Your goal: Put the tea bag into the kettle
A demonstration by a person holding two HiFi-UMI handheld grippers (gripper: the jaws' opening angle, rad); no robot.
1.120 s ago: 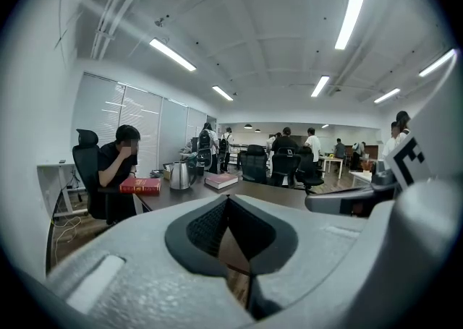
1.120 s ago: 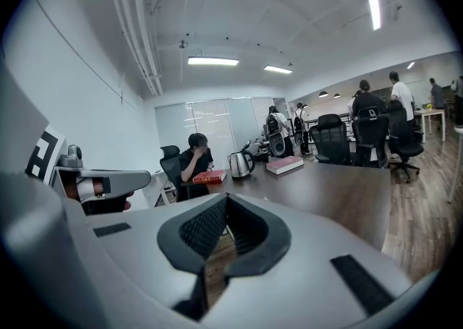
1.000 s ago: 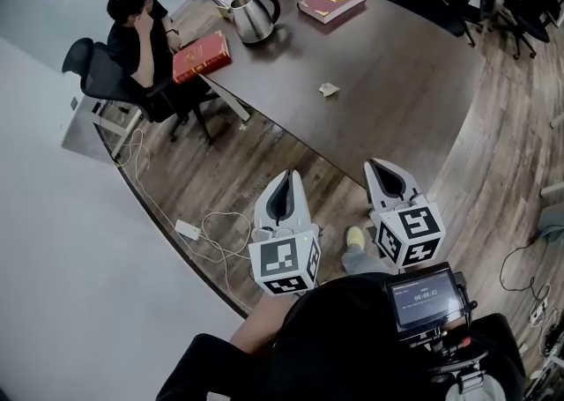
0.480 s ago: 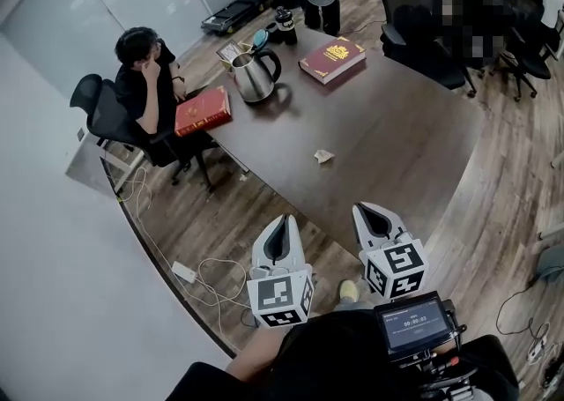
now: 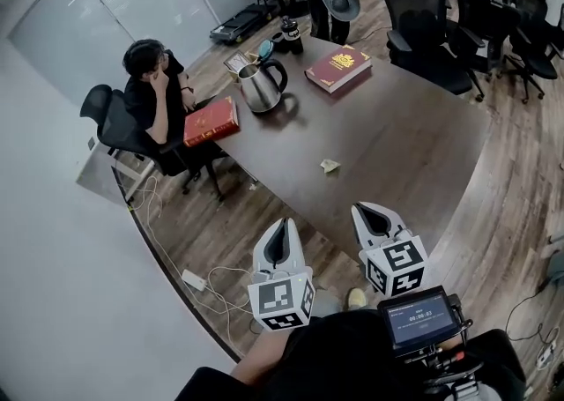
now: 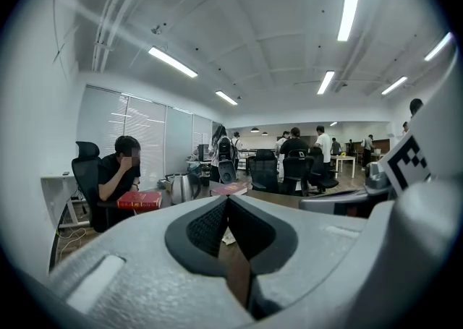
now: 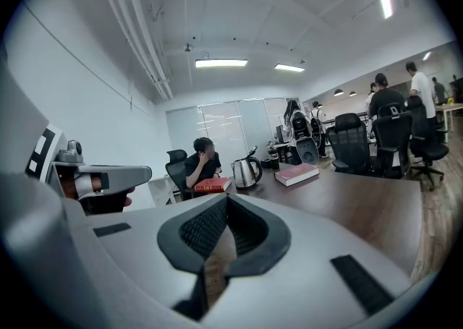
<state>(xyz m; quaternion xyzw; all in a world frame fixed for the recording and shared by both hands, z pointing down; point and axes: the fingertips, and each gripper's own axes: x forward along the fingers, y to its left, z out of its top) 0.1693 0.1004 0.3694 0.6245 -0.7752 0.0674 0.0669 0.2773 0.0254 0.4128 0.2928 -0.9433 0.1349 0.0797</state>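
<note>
Now | tea bag (image 5: pixel 330 165) on table (image 5: pixel 414 135) | well beyond right tool (image 5: pixel 370 211)

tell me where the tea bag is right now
In the head view the tea bag lies alone on the near half of the dark table; the kettle stands well beyond it, toward the far left end.

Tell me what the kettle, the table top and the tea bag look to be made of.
The kettle: likely brushed stainless steel, silvery body with soft reflections; black handle, probably plastic. The table top: dark brown wood or wood-look laminate, matte, faint grain. The tea bag: pale, crumpled, probably paper; too small to be sure.
</note>
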